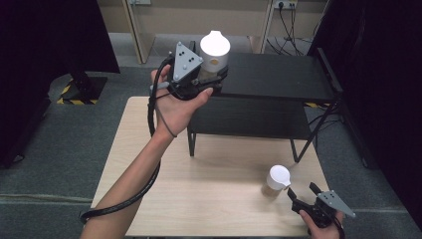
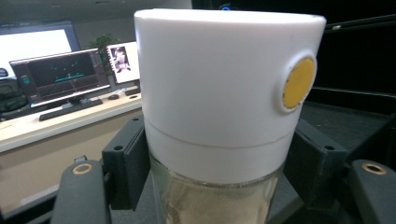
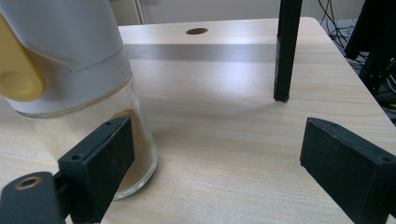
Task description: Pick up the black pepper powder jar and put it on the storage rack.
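Okay, my left gripper (image 1: pixel 211 74) is clamped on a glass jar with a white cap (image 1: pixel 214 50), holding it up in the air just over the front left corner of the black two-tier metal shelf (image 1: pixel 278 77) that stands at the back of the light wooden bench (image 1: pixel 209 209). In the left gripper view the jaws press on both sides of the jar right below the white cap, a round yellow button (image 2: pixel 297 83) faces the camera's right, and beige powder shows in the glass. The jar is upright and not set down yet; I can't tell how close its base is to the top shelf surface.

My right gripper (image 1: pixel 303 193) sits low at the near right corner of the bench, jaws spread wide, holding nothing. A second white-capped glass jar with brownish powder (image 1: pixel 277 180) stands on the bench just beside it; in the right gripper view that jar (image 3: pixel 79 93) is next to the left jaw, not between the two.

My read on progress: looks like jars go from bench to shelf. First jar is picked and lifted, placement on the shelf still to do. Second jar untouched, so grasp, lift and place all remain. Roughly a third done, I'd say.
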Available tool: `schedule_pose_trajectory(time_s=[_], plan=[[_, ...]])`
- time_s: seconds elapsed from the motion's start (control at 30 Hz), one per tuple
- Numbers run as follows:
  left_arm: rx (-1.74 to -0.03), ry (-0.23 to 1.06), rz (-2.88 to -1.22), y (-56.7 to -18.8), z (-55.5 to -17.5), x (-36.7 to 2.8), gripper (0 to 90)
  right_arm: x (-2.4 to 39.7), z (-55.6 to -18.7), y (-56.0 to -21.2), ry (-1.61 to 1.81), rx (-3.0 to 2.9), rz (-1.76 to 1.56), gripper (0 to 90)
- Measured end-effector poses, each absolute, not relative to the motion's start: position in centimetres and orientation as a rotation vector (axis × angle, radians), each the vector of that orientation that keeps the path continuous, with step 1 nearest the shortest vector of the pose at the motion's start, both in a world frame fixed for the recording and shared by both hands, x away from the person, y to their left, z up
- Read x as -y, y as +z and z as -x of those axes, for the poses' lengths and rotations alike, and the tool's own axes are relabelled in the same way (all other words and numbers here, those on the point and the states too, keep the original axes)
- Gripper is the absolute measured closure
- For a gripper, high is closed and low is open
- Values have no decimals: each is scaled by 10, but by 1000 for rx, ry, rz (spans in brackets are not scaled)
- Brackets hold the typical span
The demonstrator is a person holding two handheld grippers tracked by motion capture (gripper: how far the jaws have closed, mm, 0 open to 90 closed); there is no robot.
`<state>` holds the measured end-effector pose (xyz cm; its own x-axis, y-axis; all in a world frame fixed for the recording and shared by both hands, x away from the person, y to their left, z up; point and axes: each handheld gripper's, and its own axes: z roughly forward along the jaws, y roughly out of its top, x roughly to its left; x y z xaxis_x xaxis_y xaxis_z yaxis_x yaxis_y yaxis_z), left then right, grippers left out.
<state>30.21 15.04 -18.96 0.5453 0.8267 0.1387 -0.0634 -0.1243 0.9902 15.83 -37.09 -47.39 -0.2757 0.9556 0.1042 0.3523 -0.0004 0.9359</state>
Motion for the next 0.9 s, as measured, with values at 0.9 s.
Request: schedule_pose_trajectory(time_s=[0.9], plan=[[-826, 908, -1478, -201, -341, -128, 307, 371, -158, -473, 1280, -1686, -1355, 105]])
